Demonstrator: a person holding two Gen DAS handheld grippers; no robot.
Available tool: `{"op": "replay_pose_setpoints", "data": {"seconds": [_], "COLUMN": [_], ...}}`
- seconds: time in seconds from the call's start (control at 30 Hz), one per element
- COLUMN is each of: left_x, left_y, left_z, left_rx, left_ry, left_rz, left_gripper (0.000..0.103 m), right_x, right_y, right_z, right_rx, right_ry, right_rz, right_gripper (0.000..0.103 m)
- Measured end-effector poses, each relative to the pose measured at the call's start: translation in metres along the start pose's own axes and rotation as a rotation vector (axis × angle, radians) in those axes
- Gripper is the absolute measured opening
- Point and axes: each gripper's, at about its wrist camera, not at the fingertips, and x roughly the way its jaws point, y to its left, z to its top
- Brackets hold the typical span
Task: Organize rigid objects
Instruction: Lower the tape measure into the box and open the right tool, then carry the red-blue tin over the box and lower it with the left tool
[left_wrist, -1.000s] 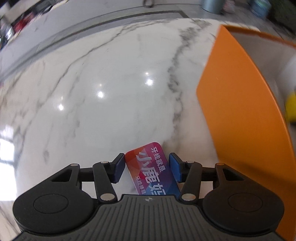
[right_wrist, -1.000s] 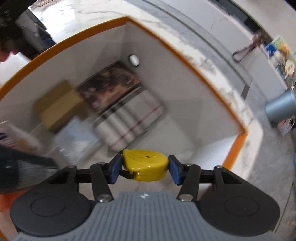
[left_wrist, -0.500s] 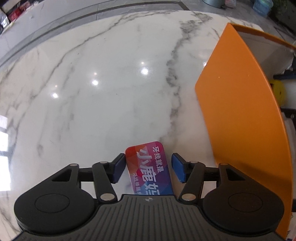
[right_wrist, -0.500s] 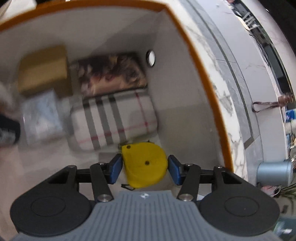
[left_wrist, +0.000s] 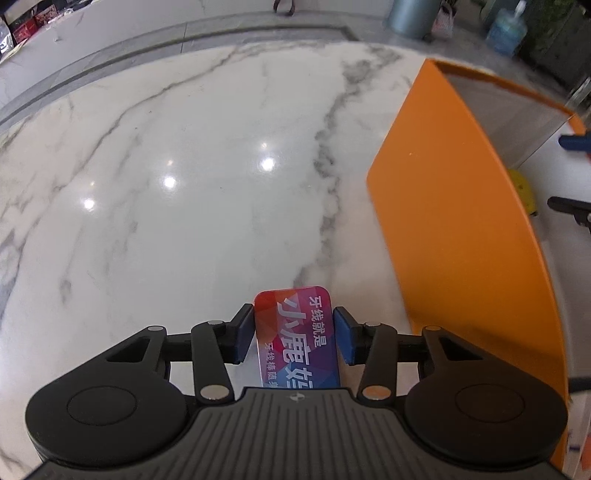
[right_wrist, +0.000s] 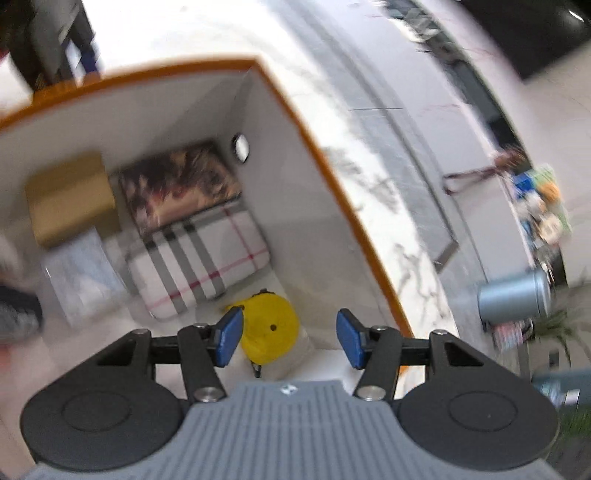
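My left gripper is shut on a red-and-purple floss-pick box with white Chinese lettering, held over the marble table, left of the orange box. My right gripper is open above the inside of the orange box. A yellow tape measure lies on the box floor below the right gripper, free of the fingers. It also shows in the left wrist view inside the box.
Inside the box lie a plaid case, a dark patterned box, a brown cardboard box and a clear packet. A grey bin stands on the floor beyond the table.
My right gripper opened and let go of the yellow tape measure, which now lies on the box floor. My left gripper still holds the floss-pick box and has barely moved.
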Motion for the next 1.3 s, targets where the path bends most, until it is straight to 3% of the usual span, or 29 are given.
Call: {"op": "replay_pose_setpoints", "data": {"seconds": [0.13, 0.37, 0.53, 0.67, 0.87, 1.03, 1.13, 1.3], "left_x": [-0.02, -0.062, -0.085, -0.116, -0.171, -0.173, -0.148, -0.085], "left_y": [0.007, 0.006, 0.002, -0.011, -0.047, -0.1, -0.131, -0.163], "left_z": [-0.02, -0.037, -0.038, -0.039, -0.022, 0.007, 0.028, 0.044], "left_rx": [0.003, -0.013, 0.0, 0.042, 0.122, 0.19, 0.192, 0.193], "left_ry": [-0.098, -0.19, -0.259, -0.336, -0.45, -0.441, -0.362, -0.207], "left_rz": [-0.04, -0.065, -0.07, -0.08, -0.157, -0.23, -0.287, -0.27], "left_gripper": [0.052, 0.051, 0.05, 0.05, 0.05, 0.05, 0.05, 0.05], "right_x": [-0.03, -0.053, -0.078, -0.099, -0.133, -0.144, -0.142, -0.13], "right_y": [0.003, 0.039, 0.06, 0.064, 0.066, 0.057, 0.049, 0.038], "right_z": [-0.009, -0.021, -0.02, -0.03, -0.043, -0.056, -0.063, -0.076], "right_rx": [0.242, 0.587, 0.698, 0.813, 0.825, 0.857, 0.873, 0.91], "right_ry": [-0.083, -0.17, -0.187, -0.22, -0.261, -0.236, -0.199, -0.144], "right_rz": [-0.032, -0.125, -0.215, -0.21, -0.255, -0.262, -0.264, -0.246], "right_gripper": [0.057, 0.057, 0.057, 0.057, 0.057, 0.056, 0.056, 0.056]}}
